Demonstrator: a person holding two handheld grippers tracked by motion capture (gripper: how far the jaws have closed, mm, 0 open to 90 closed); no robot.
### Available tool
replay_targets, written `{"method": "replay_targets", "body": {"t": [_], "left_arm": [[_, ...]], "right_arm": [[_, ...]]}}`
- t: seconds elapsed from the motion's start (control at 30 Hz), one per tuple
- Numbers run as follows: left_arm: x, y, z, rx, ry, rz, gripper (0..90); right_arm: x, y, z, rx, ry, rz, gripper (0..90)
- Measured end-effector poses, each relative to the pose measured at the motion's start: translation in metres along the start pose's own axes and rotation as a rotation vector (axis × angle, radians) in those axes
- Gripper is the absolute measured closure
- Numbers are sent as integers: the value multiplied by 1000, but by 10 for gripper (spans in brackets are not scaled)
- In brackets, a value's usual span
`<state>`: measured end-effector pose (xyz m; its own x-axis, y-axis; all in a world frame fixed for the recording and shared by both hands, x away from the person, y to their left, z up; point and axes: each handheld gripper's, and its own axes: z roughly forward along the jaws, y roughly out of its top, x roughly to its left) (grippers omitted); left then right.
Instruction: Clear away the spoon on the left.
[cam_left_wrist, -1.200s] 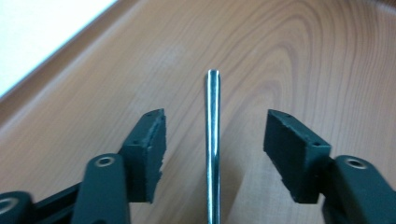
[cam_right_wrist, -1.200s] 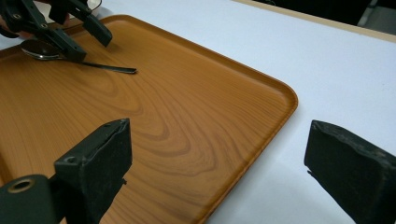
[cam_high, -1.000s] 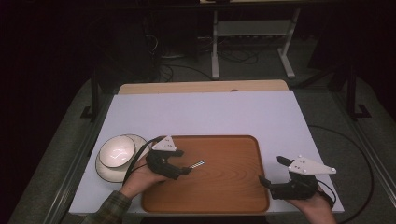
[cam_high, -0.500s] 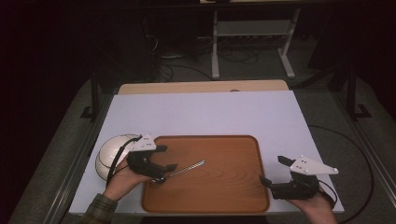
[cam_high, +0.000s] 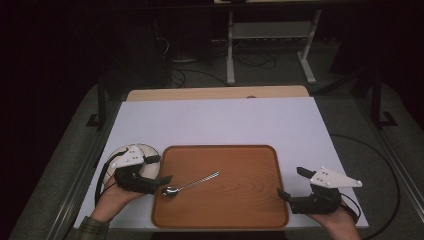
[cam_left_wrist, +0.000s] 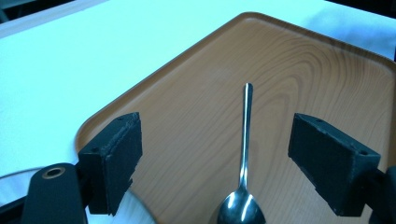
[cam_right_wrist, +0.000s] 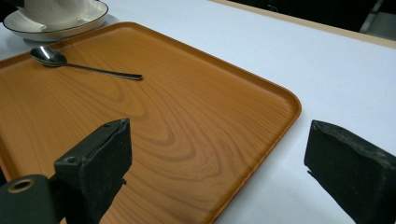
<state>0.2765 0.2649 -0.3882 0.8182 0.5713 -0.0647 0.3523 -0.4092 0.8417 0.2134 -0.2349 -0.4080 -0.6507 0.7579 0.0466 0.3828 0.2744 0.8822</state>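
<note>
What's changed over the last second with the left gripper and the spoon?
The left gripper has pulled back left, off the tray toward the cup and saucer, jaws now open; the spoon is released and lies on the tray, bowl end nearest the gripper. The right gripper stayed open beside the tray's right edge.

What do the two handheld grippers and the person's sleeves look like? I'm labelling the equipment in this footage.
Both the left gripper and right gripper are black, each topped by a pale grey three-cornered plate, with a black cable trailing off. Their jaws end in blocky black pads, with a brass-coloured ring at one jaw's base. A green plaid sleeve covers the left forearm.
</note>
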Motion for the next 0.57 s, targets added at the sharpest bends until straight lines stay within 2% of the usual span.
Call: {"method": "replay_targets", "body": {"t": [0.3,0.57], "left_arm": [[7,-14,-24,-38,47,-44,171],[10,-20,-31,-41,62,-59,171]], "right_arm": [[0,0,-1,-6,2,1,68],[0,0,-1,-4,3,0,68]]}}
